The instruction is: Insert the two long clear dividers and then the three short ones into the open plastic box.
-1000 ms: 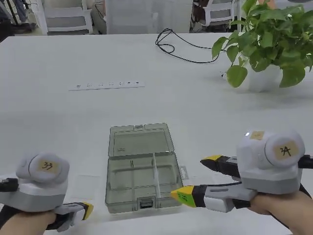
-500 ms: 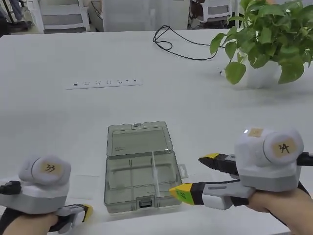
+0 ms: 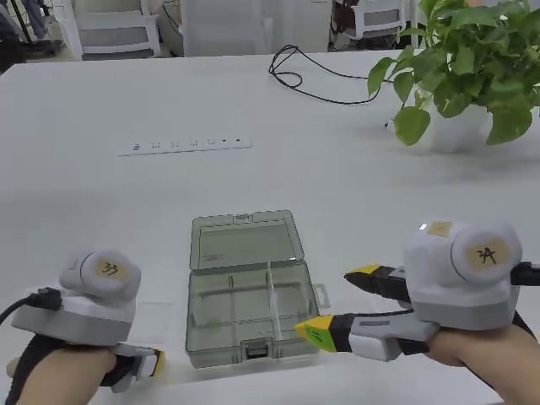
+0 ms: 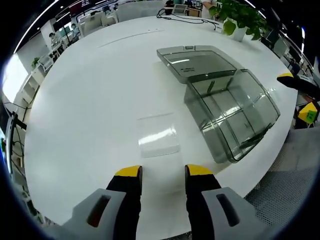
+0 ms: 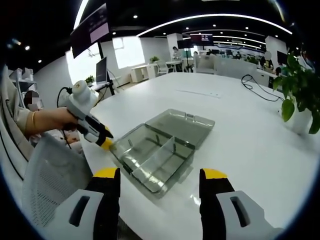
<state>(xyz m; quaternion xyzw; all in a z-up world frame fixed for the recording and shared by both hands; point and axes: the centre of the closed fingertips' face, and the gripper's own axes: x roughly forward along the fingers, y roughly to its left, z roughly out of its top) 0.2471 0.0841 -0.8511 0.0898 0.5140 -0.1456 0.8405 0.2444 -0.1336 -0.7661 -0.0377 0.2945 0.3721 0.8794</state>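
White table (image 3: 337,186) | box (image 3: 219,314), lid back, holds one upright divider (image 3: 272,299) | left gripper (image 4: 164,171), right gripper (image 5: 160,173): jaws apart, empty

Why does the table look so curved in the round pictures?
Fisheye lenses: the left gripper view bows the table, where a clear divider barely shows on white; the right gripper view bends ceiling lights; the head view is straight and evenly lit.

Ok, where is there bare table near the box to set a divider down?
Widest free patch: between the power strip and the open box. Also free: from the box toward the plant pot, beyond the right gripper. Crowded: left of the box, where a clear divider lies before the left gripper.
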